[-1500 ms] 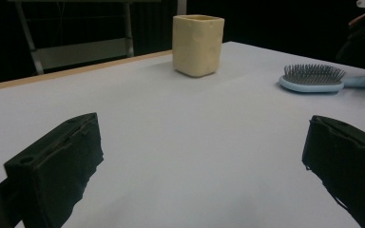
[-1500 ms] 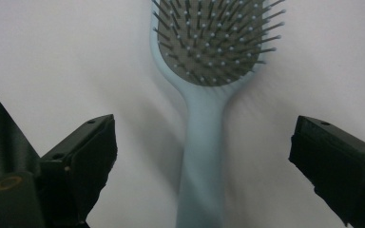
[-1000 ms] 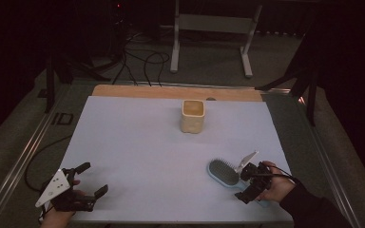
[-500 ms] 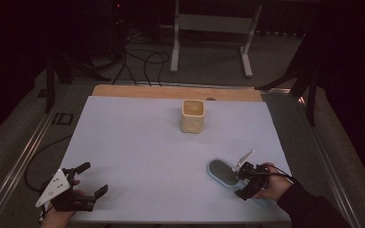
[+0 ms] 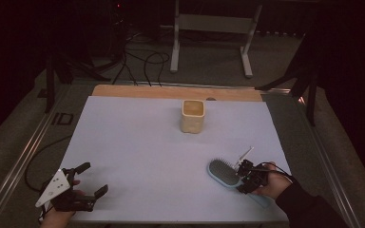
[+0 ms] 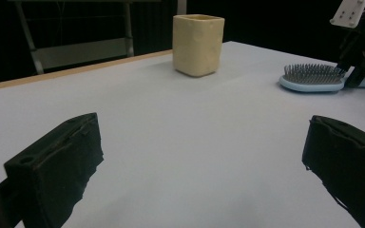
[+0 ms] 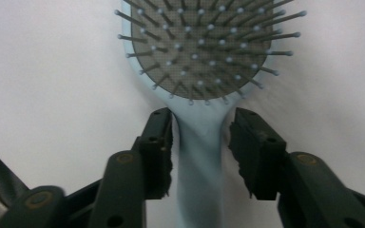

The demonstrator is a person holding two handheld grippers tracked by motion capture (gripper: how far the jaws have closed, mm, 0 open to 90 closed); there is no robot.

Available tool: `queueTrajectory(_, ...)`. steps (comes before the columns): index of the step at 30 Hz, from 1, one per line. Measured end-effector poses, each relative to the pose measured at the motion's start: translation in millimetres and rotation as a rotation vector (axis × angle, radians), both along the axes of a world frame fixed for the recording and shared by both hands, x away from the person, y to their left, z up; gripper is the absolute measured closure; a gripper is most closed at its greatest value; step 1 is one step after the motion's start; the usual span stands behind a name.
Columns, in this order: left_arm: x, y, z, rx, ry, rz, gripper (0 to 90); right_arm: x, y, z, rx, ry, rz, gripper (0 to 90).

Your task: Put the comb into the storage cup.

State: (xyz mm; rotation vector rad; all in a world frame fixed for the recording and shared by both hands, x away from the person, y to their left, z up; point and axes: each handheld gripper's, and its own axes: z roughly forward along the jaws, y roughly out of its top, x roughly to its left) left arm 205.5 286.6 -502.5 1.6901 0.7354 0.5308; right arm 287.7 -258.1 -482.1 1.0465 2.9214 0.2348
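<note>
Slippage looks possible: the right hand-held gripper (image 7: 200, 142), jaws apart astride the hairbrush (image 7: 199, 61) handle lying on the desk (image 5: 138, 152), could close off-centre and twist it; the left hand-held gripper (image 6: 204, 156) hangs open.

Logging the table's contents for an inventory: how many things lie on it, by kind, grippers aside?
Hairbrush: 1
Cup: 1
Total: 2

A dim lab: white-covered table (image 5: 138, 156), floor cables (image 5: 138, 61), metal stand (image 5: 209, 23).
</note>
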Motion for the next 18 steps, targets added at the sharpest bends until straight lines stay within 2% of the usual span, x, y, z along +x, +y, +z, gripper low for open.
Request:
queueTrajectory(5,0.1,0.1,-0.2,0.0,0.002,0.0,0.0,-0.1,2.7,-3.6,-0.019,0.014,0.004,66.0)
queueTrajectory(6,0.2,0.1,-0.3,0.0,0.002,0.0,0.0,-0.9,3.9,-4.8,-0.041,0.0,0.044,66.5)
queueTrajectory(7,0.2,0.2,-0.2,0.0,0.002,0.0,0.0,-1.7,5.2,-4.9,-0.048,-0.005,0.053,66.7)
queueTrajectory(11,0.3,0.1,-0.5,-0.001,0.003,-0.001,0.0,-3.3,7.3,-5.2,-0.066,-0.014,0.04,68.3)
queueTrajectory(13,0.3,0.1,-0.6,0.001,0.002,-0.002,0.0,-3.9,7.2,-5.5,-0.065,-0.019,0.043,69.2)
queueTrajectory(14,0.3,0.1,-0.6,0.001,0.002,-0.002,0.0,-5.2,7.9,-5.7,-0.061,-0.02,0.026,69.5)
queueTrajectory(15,0.3,0.3,-0.7,0.002,0.003,-0.001,0.0,-5.1,7.1,-5.8,-0.06,-0.026,0.037,69.8)
queueTrajectory(18,0.7,0.4,-0.9,0.0,0.005,0.001,0.0,-6.5,7.2,-4.9,-0.048,-0.024,0.002,70.3)
